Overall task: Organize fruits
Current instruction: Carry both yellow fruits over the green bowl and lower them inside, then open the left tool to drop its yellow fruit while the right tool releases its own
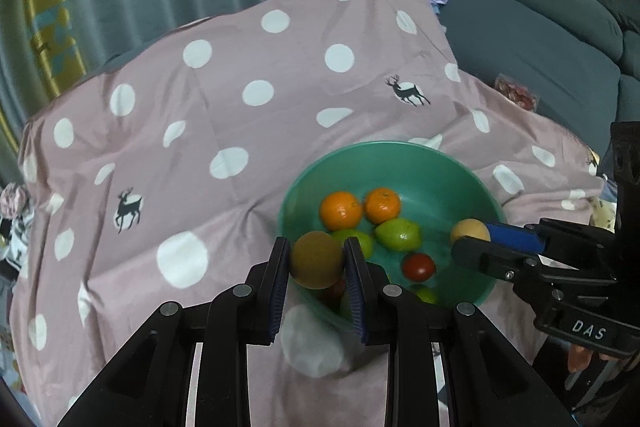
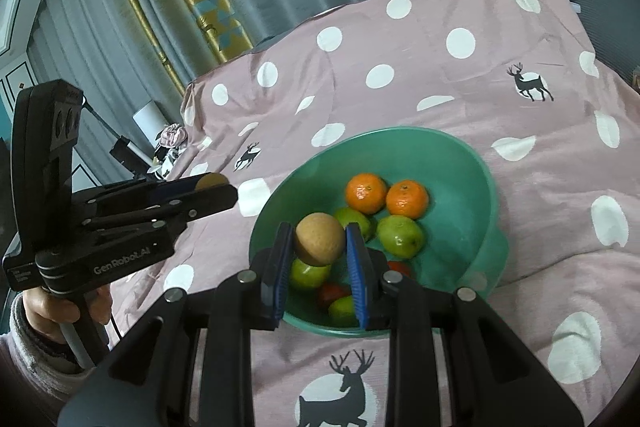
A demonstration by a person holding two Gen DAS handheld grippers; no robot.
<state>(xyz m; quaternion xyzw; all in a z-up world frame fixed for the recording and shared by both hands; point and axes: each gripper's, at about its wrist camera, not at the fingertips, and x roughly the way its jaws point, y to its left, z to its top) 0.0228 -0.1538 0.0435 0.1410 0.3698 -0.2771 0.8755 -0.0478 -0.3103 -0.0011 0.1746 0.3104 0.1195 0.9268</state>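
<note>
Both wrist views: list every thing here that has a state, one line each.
Left gripper: shut on a brown round fruit, above the bowl's near rim.
Right gripper: shut on a tan round fruit, over the bowl.
Green bowl: upright, holding fruit.
Two oranges: lying side by side in the bowl.
Pink cloth: spread, wrinkled.

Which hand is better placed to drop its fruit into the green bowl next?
Right, probably: the right gripper holds its tan fruit over the green bowl; the left gripper hangs beside the rim.
</note>
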